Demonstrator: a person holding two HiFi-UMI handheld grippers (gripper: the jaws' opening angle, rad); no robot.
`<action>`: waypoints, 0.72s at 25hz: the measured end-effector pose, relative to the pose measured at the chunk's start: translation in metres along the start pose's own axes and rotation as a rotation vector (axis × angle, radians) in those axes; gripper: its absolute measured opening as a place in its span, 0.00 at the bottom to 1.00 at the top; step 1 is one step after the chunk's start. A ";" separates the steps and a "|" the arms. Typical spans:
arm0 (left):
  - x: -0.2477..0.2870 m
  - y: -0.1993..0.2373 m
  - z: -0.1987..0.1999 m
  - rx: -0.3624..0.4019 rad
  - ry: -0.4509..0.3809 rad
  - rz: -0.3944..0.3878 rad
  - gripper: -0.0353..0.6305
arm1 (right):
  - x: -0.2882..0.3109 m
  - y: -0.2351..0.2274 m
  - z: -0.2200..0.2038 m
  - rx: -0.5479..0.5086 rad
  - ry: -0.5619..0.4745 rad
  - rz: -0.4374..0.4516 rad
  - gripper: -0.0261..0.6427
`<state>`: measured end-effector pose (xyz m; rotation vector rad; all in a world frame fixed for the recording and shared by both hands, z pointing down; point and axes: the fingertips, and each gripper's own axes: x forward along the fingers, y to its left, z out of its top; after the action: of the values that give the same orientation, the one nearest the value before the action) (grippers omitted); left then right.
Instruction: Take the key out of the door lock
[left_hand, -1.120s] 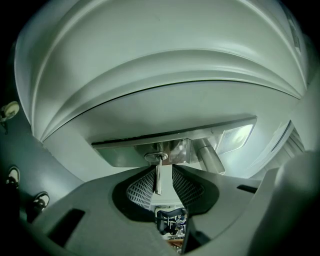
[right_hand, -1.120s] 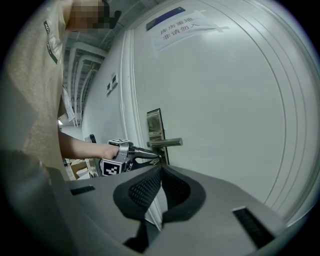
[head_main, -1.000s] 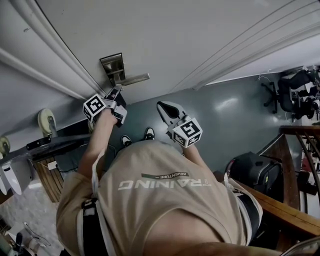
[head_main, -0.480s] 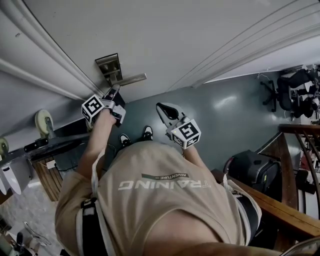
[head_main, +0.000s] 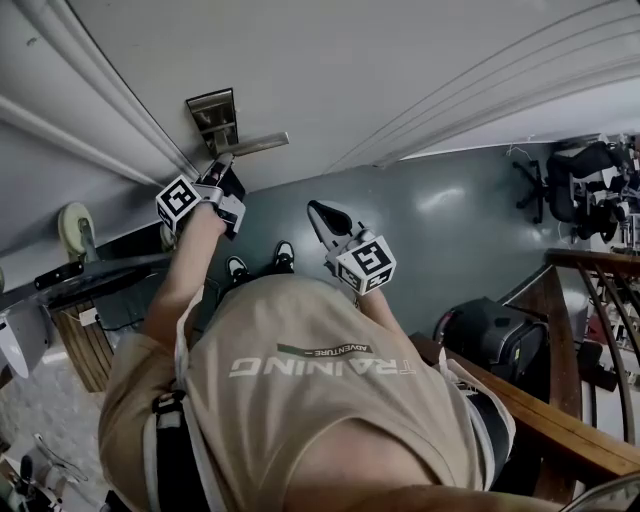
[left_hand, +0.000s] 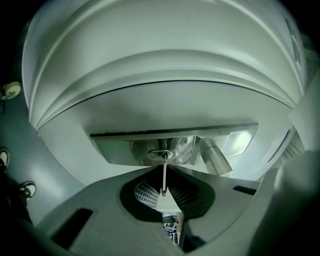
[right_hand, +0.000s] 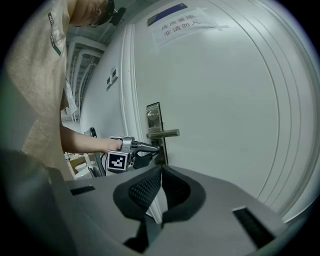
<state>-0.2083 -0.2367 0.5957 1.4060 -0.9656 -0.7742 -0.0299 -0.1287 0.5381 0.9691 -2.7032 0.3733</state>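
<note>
Left gripper (head_main: 219, 166), head view: raised to the rectangular brushed-metal lock plate (head_main: 212, 110) on the white panelled door (head_main: 350, 60), tips just below the silver lever handle (head_main: 255, 146). Right gripper (head_main: 318, 212): lower and to the right, clear of the door, touching nothing. Left gripper view: jaws of the left gripper pinched on the thin silver metal key (left_hand: 164, 179), seen edge-on, its far end seated in the round lock cylinder (left_hand: 161, 155) beside the lever handle. Right gripper view: jaws of the right gripper pressed together, nothing between them, aimed at the door near the lock plate.
</note>
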 end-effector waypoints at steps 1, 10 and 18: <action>0.000 -0.001 0.000 -0.014 0.001 -0.007 0.09 | 0.000 0.000 0.001 0.008 -0.009 -0.003 0.06; -0.002 -0.003 -0.002 -0.034 0.001 -0.040 0.09 | -0.001 0.002 0.002 0.056 -0.038 -0.004 0.06; -0.001 -0.002 -0.001 -0.044 -0.019 -0.060 0.09 | 0.000 0.009 -0.003 0.018 -0.006 0.008 0.06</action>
<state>-0.2072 -0.2356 0.5938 1.3968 -0.9187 -0.8503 -0.0348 -0.1211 0.5396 0.9659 -2.7139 0.3975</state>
